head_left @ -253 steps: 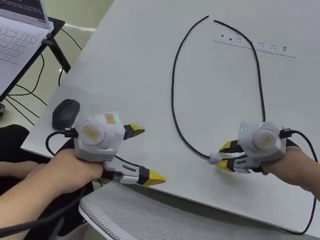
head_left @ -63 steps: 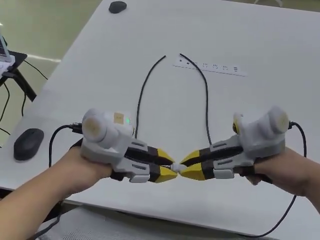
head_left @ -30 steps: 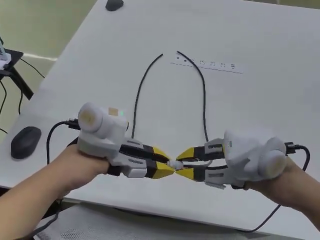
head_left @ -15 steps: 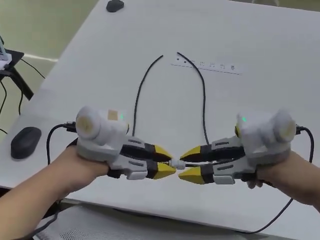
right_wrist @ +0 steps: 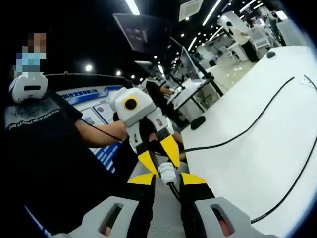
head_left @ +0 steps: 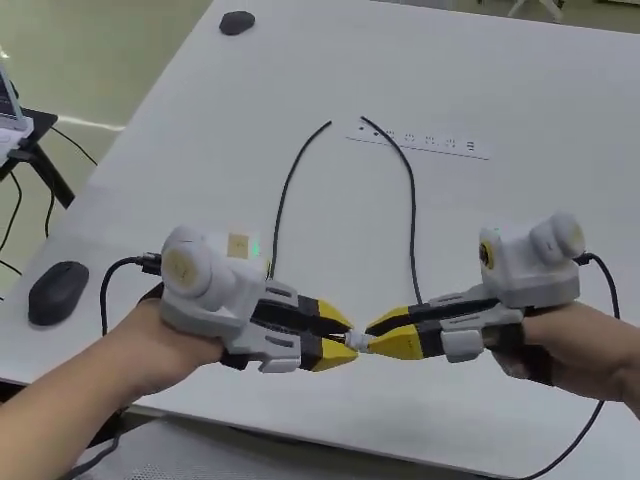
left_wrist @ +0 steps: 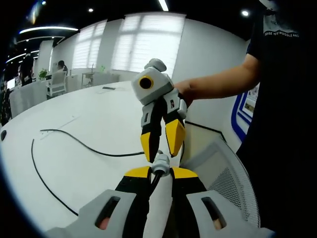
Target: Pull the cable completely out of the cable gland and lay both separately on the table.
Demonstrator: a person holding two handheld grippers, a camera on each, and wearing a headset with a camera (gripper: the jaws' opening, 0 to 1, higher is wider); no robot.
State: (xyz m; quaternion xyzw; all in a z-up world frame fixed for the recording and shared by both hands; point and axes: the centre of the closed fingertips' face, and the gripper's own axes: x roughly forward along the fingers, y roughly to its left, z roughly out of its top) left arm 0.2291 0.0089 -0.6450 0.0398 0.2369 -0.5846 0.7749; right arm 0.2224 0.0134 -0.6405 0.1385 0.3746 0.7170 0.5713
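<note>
Bright overhead light, fisheye edge distortion, sharp.

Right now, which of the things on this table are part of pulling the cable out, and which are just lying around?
In the job: black cable, white cable gland, left gripper and right gripper, fingers closed at it.
Lying about: power strip, near mouse, far mouse.

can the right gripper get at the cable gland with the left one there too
Probably yes: the right gripper has its tips at the cable gland, opposite the left gripper, with nothing between them.
</note>
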